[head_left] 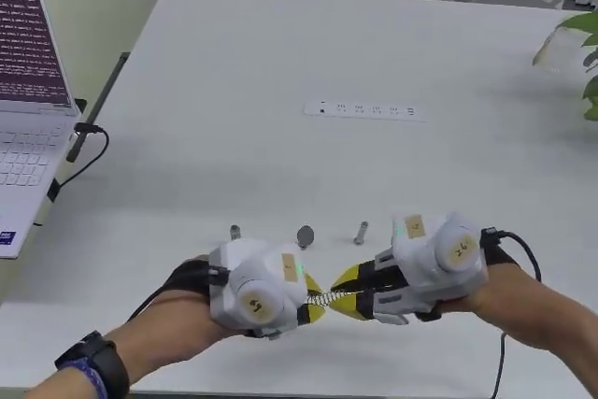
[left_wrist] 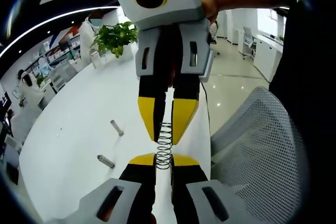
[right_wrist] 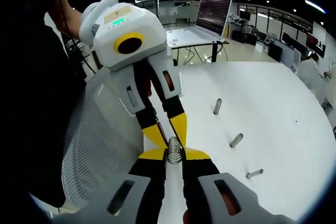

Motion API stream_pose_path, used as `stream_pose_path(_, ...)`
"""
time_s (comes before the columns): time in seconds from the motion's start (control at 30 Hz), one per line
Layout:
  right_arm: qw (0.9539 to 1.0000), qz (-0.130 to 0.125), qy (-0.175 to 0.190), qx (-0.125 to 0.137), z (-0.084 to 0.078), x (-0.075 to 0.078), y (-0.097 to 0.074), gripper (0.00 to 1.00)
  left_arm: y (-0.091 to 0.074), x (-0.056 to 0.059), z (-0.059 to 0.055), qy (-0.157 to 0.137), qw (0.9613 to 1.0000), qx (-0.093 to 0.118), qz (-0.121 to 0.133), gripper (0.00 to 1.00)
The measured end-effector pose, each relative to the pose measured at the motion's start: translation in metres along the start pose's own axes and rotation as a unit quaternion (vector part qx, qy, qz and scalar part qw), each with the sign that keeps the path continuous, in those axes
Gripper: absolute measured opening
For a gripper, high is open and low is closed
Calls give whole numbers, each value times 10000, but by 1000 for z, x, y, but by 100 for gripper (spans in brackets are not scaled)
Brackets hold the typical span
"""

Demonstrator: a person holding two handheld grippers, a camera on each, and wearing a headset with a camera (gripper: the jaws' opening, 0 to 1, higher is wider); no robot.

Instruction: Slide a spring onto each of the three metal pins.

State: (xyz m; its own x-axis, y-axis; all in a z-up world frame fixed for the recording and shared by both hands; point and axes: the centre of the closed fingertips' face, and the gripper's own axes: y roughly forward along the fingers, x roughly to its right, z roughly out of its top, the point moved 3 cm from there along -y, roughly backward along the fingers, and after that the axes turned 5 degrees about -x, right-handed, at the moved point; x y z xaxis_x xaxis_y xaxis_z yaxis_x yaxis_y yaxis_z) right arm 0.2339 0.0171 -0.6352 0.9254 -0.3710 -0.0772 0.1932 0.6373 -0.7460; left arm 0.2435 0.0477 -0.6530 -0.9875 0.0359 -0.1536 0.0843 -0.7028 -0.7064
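Note:
A small steel spring [head_left: 327,300] hangs between my two grippers just above the table's near edge. My left gripper [head_left: 316,305] is shut on one end of the spring [left_wrist: 164,148], and my right gripper [head_left: 344,298] is shut on the other end. In the left gripper view my own yellow tips [left_wrist: 164,162] pinch the spring's lower end, while the right gripper [left_wrist: 164,129] bites its upper end. From the right gripper view the spring [right_wrist: 174,153] is seen end-on between the right gripper's tips [right_wrist: 174,157]. Three small metal pieces [head_left: 234,231] [head_left: 306,235] [head_left: 362,231] lie just beyond the grippers; whether each is a pin or a spring is unclear.
A white power strip [head_left: 364,110] lies mid-table. An open laptop [head_left: 28,91] sits at the left edge with a cable [head_left: 89,137] plugged in beside it. A potted plant [head_left: 584,53] stands at the far right. A mesh chair [left_wrist: 257,145] is below the table's edge.

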Motion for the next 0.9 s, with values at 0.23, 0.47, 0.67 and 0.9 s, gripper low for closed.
stream_pose_path(0.23,9990,94,-345,-271,0,-2,5,9,2,3,4,-184,9997,179,-61,2)
stream_pose_path(0.47,9954,207,-740,-571,-5,-3,3,9,4,6,7,-281,9990,290,-190,2)
stream_pose_path(0.67,9946,227,-852,-545,-3,-2,2,10,2,4,7,-348,9983,377,-262,2)
stream_pose_path(0.9,9905,342,-1168,-647,-5,-4,4,11,0,3,6,-410,9976,433,-361,2)
